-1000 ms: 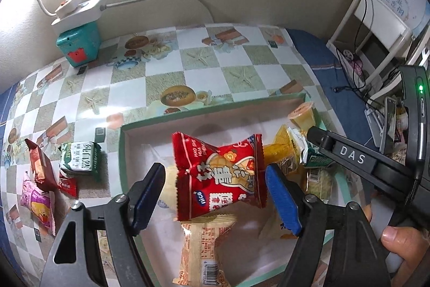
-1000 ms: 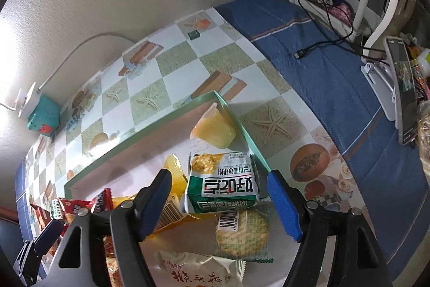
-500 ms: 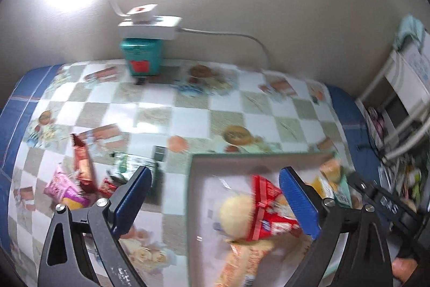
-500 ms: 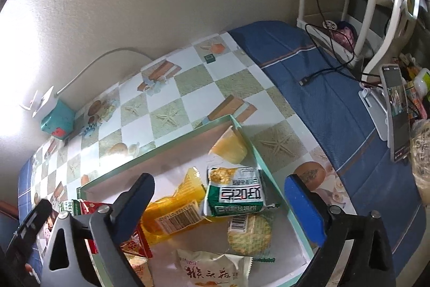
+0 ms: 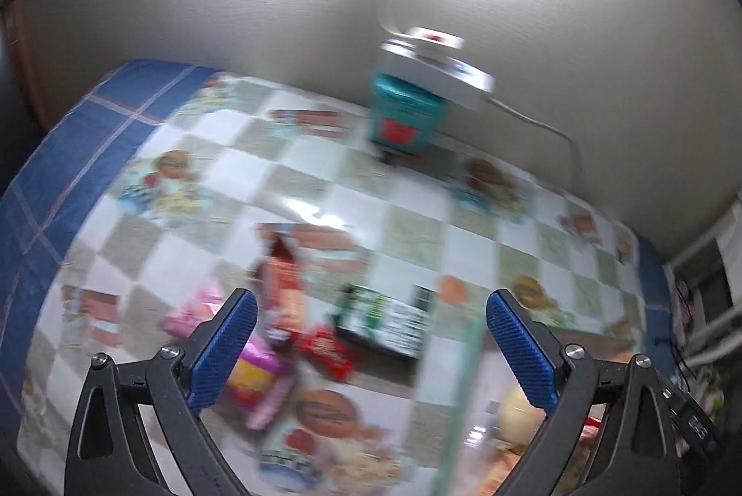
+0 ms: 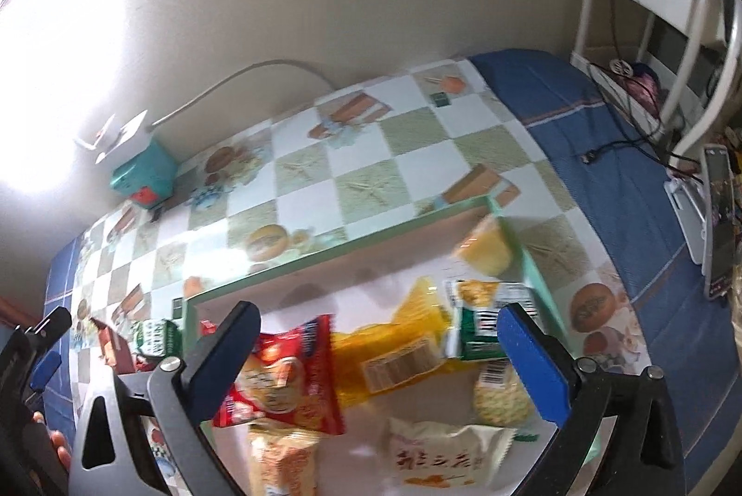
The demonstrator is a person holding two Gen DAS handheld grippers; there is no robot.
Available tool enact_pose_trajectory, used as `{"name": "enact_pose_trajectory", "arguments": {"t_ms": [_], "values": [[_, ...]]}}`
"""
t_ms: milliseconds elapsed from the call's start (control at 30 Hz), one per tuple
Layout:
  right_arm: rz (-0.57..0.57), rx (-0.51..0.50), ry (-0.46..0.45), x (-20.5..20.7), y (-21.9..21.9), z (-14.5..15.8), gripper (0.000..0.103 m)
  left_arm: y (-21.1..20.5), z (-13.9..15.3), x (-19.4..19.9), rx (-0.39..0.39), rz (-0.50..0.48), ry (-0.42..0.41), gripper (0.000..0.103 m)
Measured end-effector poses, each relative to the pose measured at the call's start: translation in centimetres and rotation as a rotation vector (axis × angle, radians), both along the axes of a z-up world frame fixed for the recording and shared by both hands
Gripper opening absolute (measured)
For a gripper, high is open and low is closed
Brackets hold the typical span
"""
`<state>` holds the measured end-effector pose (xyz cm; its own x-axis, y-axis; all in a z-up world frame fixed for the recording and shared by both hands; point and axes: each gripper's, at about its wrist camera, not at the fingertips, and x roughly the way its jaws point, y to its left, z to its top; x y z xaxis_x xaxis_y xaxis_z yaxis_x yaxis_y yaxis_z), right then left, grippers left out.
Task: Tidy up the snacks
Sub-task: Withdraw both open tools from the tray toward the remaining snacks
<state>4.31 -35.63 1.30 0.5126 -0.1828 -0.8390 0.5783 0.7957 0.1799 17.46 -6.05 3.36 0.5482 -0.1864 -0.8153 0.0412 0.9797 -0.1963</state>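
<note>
Green-rimmed tray — collecting point, already holding the red packet and yellow packet. Loose snacks, green packet among them, await on the checked tablecloth. Left gripper above them, jaws opening, empty. Right gripper spread wide, empty, over the tray.

The white snack bag at about 6 o'clock in the right wrist view has big red Chinese writing on it. The yellow bag in the middle shows a barcode, and so does the round cracker pack at 5 o'clock. The left wrist view is too blurry to read anything.
</note>
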Motion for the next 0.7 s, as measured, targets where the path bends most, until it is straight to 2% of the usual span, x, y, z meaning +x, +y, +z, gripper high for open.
{"name": "enact_pose_trajectory", "arguments": {"t_ms": [333,700], "values": [[0.101,-0.028,-0.022,2.7,5.4,1.0,0.103,7.2,-0.7,1.1,-0.015,0.17,0.02,0.099],[0.194,-0.041,-0.034,5.1,10.9,1.1,0.103,12.9,-0.8,1.3,-0.025,0.294,0.018,0.099]]}}
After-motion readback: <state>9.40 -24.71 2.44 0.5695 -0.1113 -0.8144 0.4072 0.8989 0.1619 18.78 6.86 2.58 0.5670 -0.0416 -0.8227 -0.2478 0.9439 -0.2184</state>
